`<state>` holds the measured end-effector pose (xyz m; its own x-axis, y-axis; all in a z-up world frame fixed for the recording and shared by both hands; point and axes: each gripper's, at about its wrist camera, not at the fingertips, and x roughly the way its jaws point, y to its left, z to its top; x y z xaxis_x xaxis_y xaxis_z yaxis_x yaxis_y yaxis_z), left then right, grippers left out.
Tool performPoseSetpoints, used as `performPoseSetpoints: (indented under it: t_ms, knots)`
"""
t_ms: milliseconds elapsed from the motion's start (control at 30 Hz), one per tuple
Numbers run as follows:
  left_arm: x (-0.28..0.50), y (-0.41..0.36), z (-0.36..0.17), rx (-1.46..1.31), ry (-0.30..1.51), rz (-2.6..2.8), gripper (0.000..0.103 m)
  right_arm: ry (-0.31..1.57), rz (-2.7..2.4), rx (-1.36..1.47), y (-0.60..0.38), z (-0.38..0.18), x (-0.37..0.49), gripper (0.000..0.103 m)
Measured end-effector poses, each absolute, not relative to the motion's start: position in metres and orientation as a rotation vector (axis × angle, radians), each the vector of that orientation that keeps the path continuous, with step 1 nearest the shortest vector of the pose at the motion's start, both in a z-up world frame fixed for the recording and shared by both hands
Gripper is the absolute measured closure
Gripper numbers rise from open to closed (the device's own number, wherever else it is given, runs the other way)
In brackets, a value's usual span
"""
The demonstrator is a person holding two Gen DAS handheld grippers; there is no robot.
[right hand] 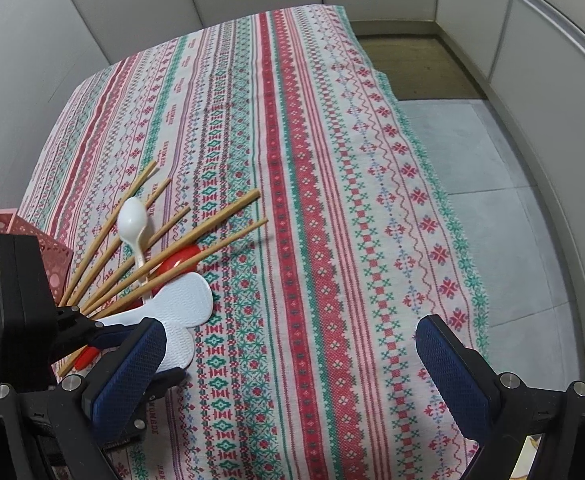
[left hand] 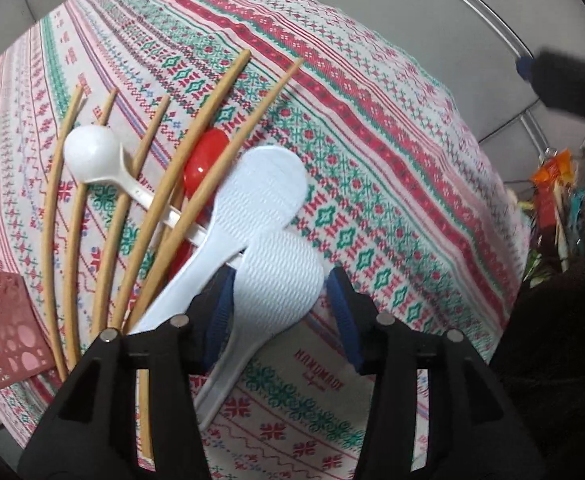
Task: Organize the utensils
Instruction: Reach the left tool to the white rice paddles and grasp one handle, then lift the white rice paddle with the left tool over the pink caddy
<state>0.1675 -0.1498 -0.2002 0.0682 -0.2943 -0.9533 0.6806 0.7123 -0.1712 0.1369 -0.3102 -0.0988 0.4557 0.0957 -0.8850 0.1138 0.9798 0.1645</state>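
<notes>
On patterned counter (right hand: 332,200), utensil heap lies unsorted. Left gripper (left hand: 280,312) spread wide, straddling nearer rice paddle (left hand: 276,280), not yet clamped. Right gripper (right hand: 292,364) spread, empty. Sorting judged at start; next: clamp paddle, carry toward pink basket (left hand: 0,320).

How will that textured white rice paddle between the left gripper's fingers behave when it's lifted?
The rice paddle looks like thin moulded plastic, so probably light and stiff. Its embossed face should resist slipping. Its handle lies beside the other paddle, which may get nudged.
</notes>
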Motion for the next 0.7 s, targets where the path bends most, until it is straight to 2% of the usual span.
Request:
performPoseSetpoints:
  t_ms: [67, 133, 200, 267, 367, 700]
  knots:
    - [0.174, -0.15, -0.199, 0.369, 1.314, -0.747, 0.067, 1.101, -0.013, 0.216, -0.312, -0.099, 0.137, 0.0]
    - [0.178, -0.152, -0.2, 0.362, 1.328, -0.733, 0.068, 1.102, -0.014, 0.221, -0.313, -0.1, 0.137, 0.0]
    - [0.181, -0.152, -0.199, 0.346, 1.336, -0.73, 0.073, 1.105, -0.017, 0.225, -0.315, -0.101, 0.137, 0.0]
    - [0.181, -0.151, -0.191, 0.307, 1.335, -0.732, 0.086, 1.107, -0.02, 0.23, -0.317, -0.102, 0.137, 0.0]
    - [0.187, -0.146, -0.181, 0.266, 1.31, -0.723, 0.098, 1.108, -0.024, 0.237, -0.318, -0.102, 0.136, 0.0]
    - [0.182, -0.111, -0.112, 0.178, 1.094, -0.636, 0.099, 1.102, -0.015, 0.247, -0.313, -0.099, 0.137, 0.0]
